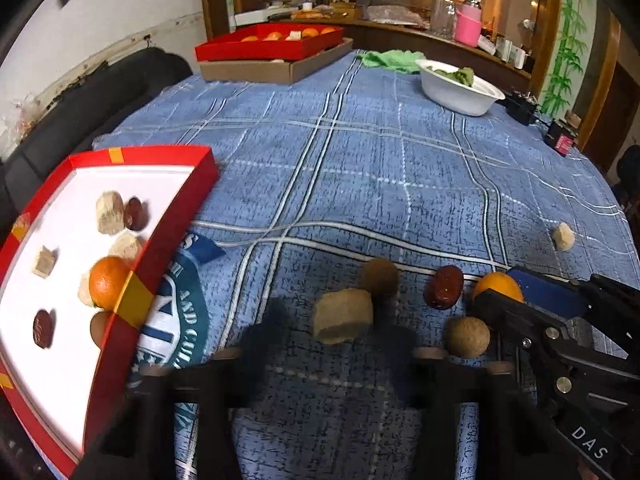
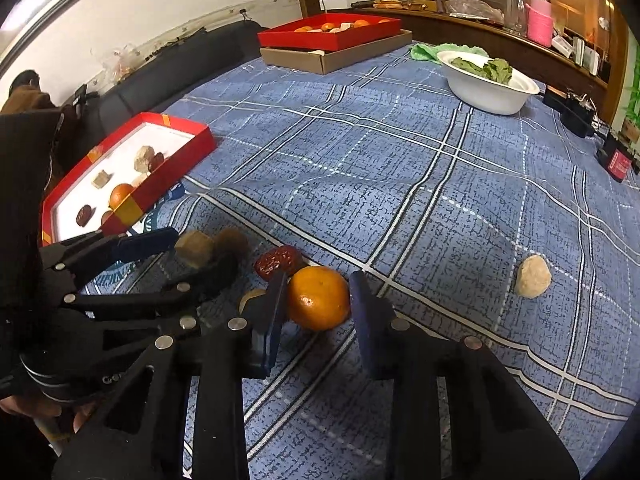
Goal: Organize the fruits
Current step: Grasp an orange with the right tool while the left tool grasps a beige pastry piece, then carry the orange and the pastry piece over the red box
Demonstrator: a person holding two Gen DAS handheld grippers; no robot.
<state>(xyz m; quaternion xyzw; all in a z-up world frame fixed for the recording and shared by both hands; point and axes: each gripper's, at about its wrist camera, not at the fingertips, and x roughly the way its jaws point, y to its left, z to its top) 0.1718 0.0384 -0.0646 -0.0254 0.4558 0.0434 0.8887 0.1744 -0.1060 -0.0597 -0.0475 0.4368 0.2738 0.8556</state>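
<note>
fruits lie scattered on the blue plaid tablecloth (image 2: 440,168) and in a red tray (image 1: 176,216) at its left edge. loose on the cloth i count one orange (image 2: 319,298), one red date (image 2: 278,260), two round brown fruits (image 1: 380,276) (image 1: 468,336), one tan block (image 1: 343,316) and one pale lump (image 2: 532,276) well apart to the right. in the tray: one orange (image 1: 109,280), two dark dates (image 1: 135,213) (image 1: 43,328), one brownish round fruit at the rim, and about four pale pieces, one partly hidden behind the orange.

right gripper (image 2: 319,300) has its blue fingers (image 2: 276,312) on both sides of the loose orange, pinching it where it rests on the cloth. left gripper (image 2: 200,254) is pressed on the tan block; its own camera shows the fingers only as a dark blur around the block.

only the right wrist view shows the orange whole and the leaves in the white bowl (image 2: 486,92) clearly, and a hand at the bottom left corner. only the left wrist view shows the tray's contents close up; there the loose orange is half hidden behind the right gripper. far off, a second red tray (image 1: 272,46) sits on a cardboard box (image 1: 276,68), holding several oranges.
</note>
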